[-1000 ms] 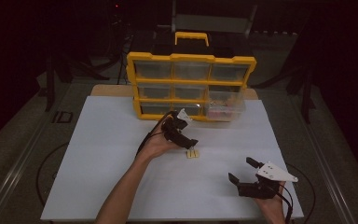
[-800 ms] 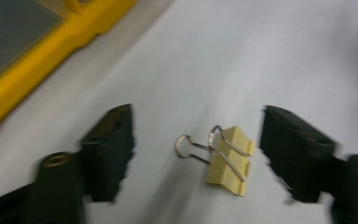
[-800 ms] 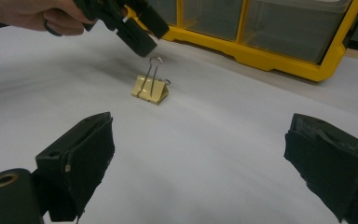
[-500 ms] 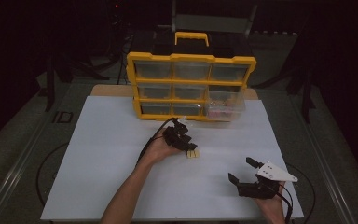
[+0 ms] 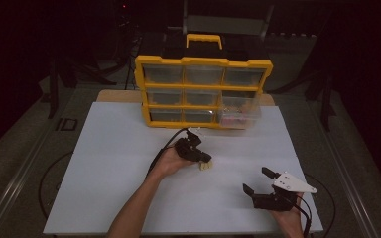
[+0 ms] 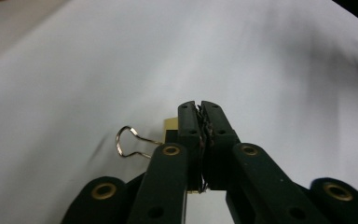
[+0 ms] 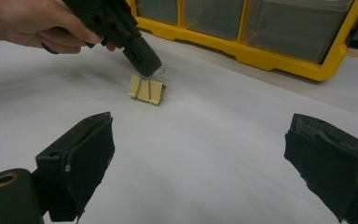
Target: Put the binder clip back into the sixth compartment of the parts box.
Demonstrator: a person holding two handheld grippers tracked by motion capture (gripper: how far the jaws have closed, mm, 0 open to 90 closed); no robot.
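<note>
A cream binder clip (image 5: 206, 166) with thin wire loops is pinched by the left gripper (image 5: 202, 157) on the matte white table (image 5: 104, 163). The right gripper (image 5: 257, 182) is held spread wide, rubber-padded jaws apart.

Bare white table (image 5: 109, 168) lies open from 6 through 9 to 11 o'clock of the binder clip (image 5: 206, 166), the yellow drawer organizer (image 5: 203, 91) walls off 12 — its pulled-out drawer (image 5: 239, 113) juts toward 1 — and the right gripper (image 5: 259, 182) rests at 4.
</note>
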